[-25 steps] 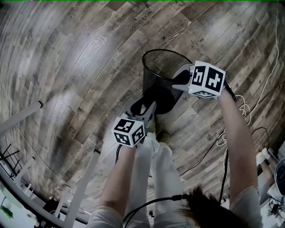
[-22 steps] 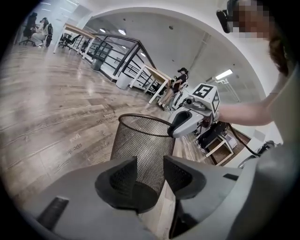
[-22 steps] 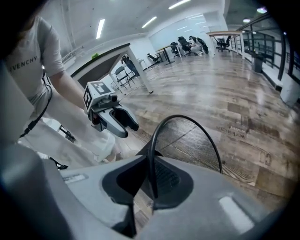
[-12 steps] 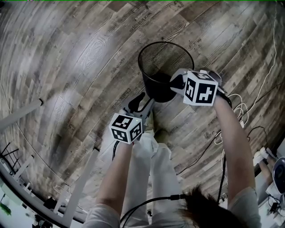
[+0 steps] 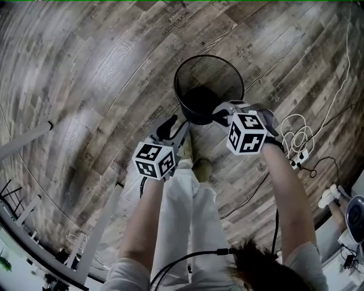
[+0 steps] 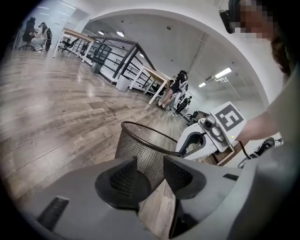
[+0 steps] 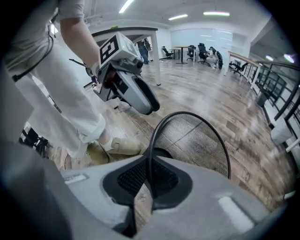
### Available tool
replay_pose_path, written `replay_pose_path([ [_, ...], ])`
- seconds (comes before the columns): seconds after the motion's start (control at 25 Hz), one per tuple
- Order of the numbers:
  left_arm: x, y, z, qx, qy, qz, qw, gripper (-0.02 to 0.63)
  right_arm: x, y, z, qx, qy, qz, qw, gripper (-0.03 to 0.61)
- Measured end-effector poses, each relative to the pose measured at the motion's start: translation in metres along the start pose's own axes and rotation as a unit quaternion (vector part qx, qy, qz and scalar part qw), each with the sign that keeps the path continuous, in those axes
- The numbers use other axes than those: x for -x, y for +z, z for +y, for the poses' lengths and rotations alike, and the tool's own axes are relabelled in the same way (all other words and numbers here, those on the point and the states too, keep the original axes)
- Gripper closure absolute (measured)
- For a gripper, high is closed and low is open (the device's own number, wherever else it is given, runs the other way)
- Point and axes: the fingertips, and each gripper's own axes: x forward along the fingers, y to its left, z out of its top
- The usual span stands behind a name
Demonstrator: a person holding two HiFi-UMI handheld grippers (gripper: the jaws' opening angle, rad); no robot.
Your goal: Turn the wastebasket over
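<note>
Wastebasket [image 5: 207,85]: round, black wire mesh, mouth up, on the wood-plank floor [image 5: 102,68] just ahead of the person's shoes [image 5: 200,168]. Dark solid bottom visible down through the opening. No brand or label to be seen on mesh or rim.

Clamped on the rim at the side nearest the person: right hand-held gripper [image 5: 219,113], jaws just now closing. Thin rim wire pinched between the pads in the right gripper view, arching up and away from them.

Low beside the near-left wall of the mesh, not touching it: left hand-held gripper [image 5: 170,124], jaws apart, nothing between the pads. Only mesh wall and floor seen past the gap in the left gripper view.

Writing: black-and-white square patterns on the marker cubes [image 5: 245,133], no words. Faint printed lettering [image 5: 179,14] repeated on several planks, too warped to read.

Edges and room: open planks beyond the far rim and out to the left. White frame legs [image 5: 25,145] slanting in at the lower left, well apart from the mesh. Looped cables [image 5: 293,133] and a power strip [image 5: 300,161] on the floor to the right, near the right forearm. Shoes and trouser legs close behind the near rim. Far off in the gripper views: benches, office chairs, a black railing, ceiling strip lights, a few people.
</note>
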Motion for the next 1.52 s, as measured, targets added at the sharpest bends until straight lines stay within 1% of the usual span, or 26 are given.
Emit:
replay_pose_path([
  [0.16,0.005,-0.013,-0.01,-0.016,0.001,0.007,0.9998,0.443,-0.012,0.003,0.024,0.013,-0.019,0.001,1.0,0.551],
  [0.36,0.01,-0.024,-0.017,-0.015,0.001,0.008,0.9999,0.443,-0.025,0.001,0.046,0.04,-0.036,0.013,0.999,0.551],
  [0.56,0.017,-0.029,-0.02,-0.014,0.003,0.006,0.9999,0.443,-0.039,-0.004,0.068,0.044,-0.039,0.024,0.998,0.549],
  [0.92,0.03,-0.038,-0.018,-0.017,0.01,-0.003,0.9998,0.443,-0.063,-0.009,0.101,0.088,-0.039,0.058,0.994,0.546],
  [1.32,0.036,-0.05,-0.017,-0.014,0.012,-0.005,0.9998,0.443,-0.074,-0.017,0.115,0.072,-0.04,0.062,0.995,0.541],
  [1.52,0.035,-0.054,-0.019,-0.017,0.009,-0.003,0.9998,0.443,-0.079,-0.024,0.124,0.059,-0.029,0.07,0.995,0.537],
])
